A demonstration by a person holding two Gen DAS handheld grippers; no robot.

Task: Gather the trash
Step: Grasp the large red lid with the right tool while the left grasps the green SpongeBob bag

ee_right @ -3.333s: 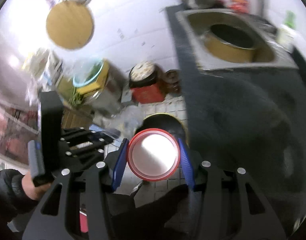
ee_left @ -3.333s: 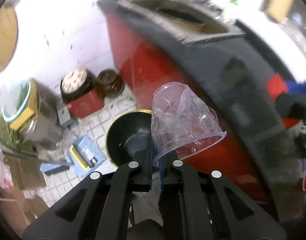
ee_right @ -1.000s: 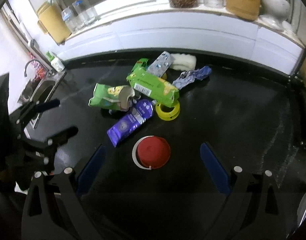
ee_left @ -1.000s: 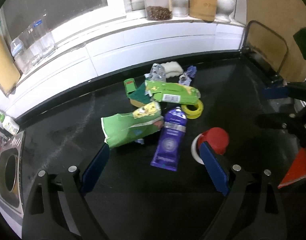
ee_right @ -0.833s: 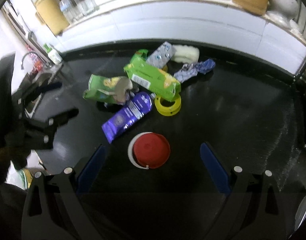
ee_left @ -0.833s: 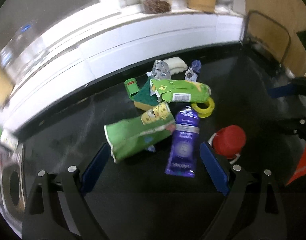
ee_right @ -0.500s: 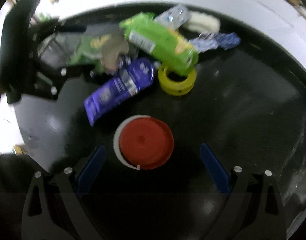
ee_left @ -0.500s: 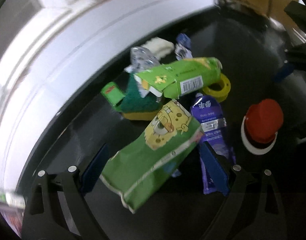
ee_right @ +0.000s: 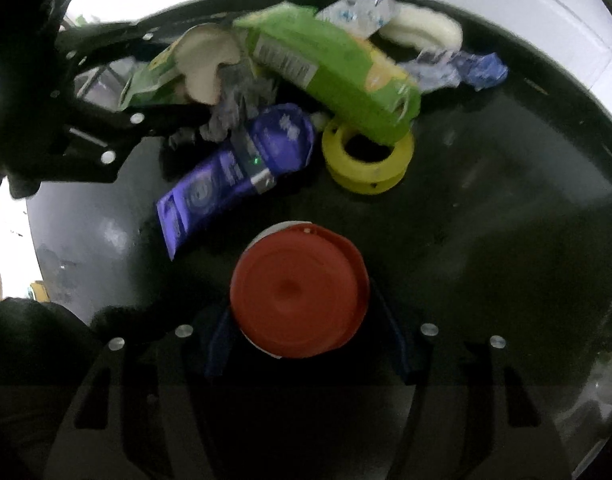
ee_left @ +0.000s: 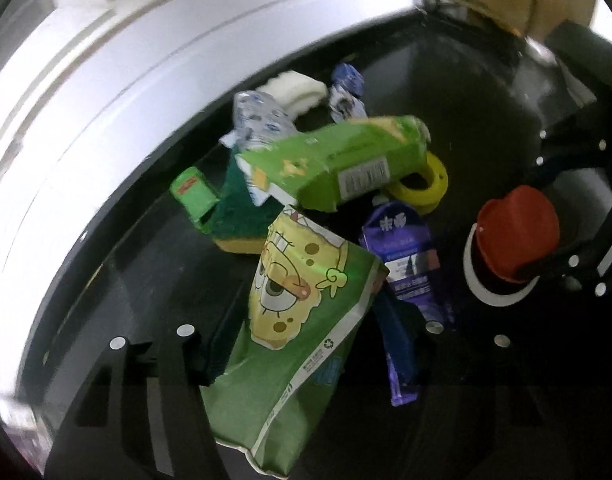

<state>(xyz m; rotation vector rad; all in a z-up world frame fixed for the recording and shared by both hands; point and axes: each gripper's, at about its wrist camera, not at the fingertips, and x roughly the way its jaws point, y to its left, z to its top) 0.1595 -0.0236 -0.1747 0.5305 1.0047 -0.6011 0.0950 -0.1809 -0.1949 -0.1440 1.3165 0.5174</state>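
Upside down, red cup (ee_right: 298,296), green bag (ee_left: 302,320) lengthwise between fingers

Both grippers now sit low over the litter on the black counter (ee_left: 486,92), where a second ago they hung higher and wide open. The left gripper (ee_left: 306,344) has just been closing, its jaws now flanking the green cartoon snack bag (ee_left: 302,320). The right gripper (ee_right: 302,344) has just been closing too, its blue pads against the sides of the red cap (ee_right: 298,292), which earlier lay clear ahead of them.
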